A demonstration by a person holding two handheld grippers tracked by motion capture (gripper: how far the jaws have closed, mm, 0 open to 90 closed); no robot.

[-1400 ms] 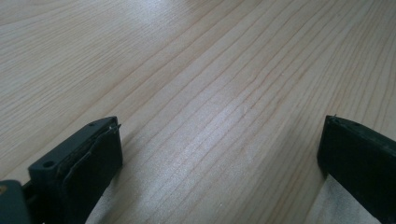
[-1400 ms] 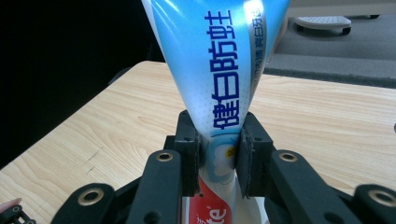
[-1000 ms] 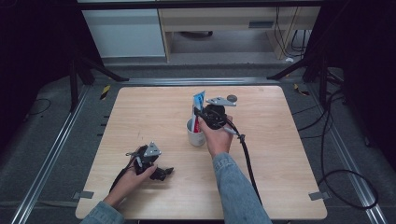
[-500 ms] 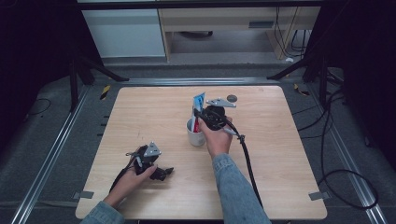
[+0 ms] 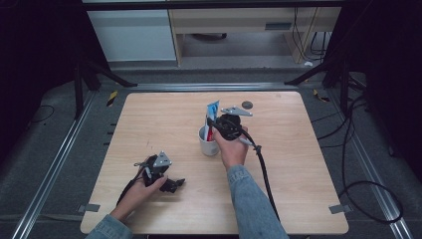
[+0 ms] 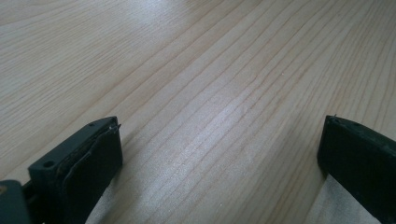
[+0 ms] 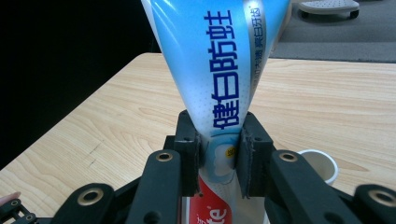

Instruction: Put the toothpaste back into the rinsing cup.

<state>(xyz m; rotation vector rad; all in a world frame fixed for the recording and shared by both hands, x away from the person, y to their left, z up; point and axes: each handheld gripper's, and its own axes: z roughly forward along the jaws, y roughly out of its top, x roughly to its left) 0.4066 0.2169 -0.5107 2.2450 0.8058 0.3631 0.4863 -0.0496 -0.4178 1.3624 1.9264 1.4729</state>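
Observation:
A blue and white toothpaste tube [image 7: 219, 79] with a red lower end stands upright between the jaws of my right gripper [image 7: 218, 154], which is shut on it. In the high view the tube [image 5: 212, 110] rises above a white cup [image 5: 206, 144] at the table's middle, with the right gripper [image 5: 219, 125] just over the cup. The cup's rim [image 7: 322, 161] appears behind the right jaw. My left gripper [image 5: 171, 184] rests on the wooden table [image 5: 149, 119] near the front left; its jaws stand wide apart, with a black finger [image 6: 93, 154] at each side of bare wood.
A small dark round object [image 5: 247, 105] lies at the back right of the table. The right gripper's black cable [image 5: 263, 174] trails toward the front edge. Metal rails [image 5: 54, 169] and black stand legs flank the table; cabinets stand behind.

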